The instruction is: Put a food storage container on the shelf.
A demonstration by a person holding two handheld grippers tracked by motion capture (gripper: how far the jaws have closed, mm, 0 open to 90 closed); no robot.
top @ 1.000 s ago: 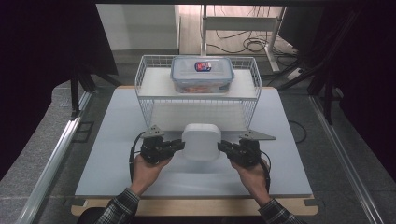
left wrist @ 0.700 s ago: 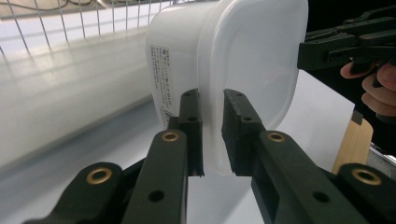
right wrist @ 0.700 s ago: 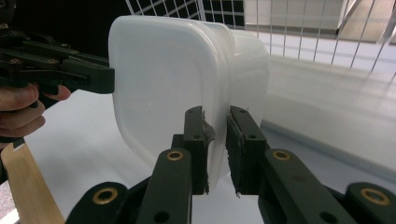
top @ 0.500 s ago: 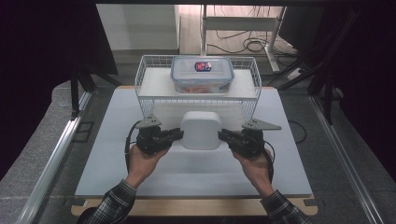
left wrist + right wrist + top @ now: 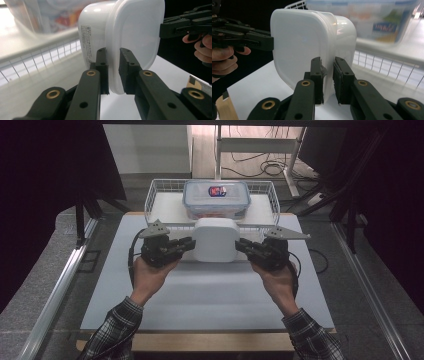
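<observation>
The white lidded box [image 5: 216, 239] hangs above the worktop [image 5: 210, 292], just in front of the wire basket [image 5: 159, 190]; the left tool [image 5: 189, 244] pinches the box's left rim, jaws narrow on it; the right tool [image 5: 242, 244] pinches its right rim likewise. A clear container [image 5: 216, 199] sits inside the basket, behind the box.

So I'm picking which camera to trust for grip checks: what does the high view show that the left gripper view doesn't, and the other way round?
High view alone: both forearms in plaid sleeves and the whole wire basket behind the white mat.

Left gripper view alone: the left gripper pinching the white container's rim, and a printed label on its side.

Both: the white container held between the left gripper and the right gripper, with the clear lidded box behind.
</observation>
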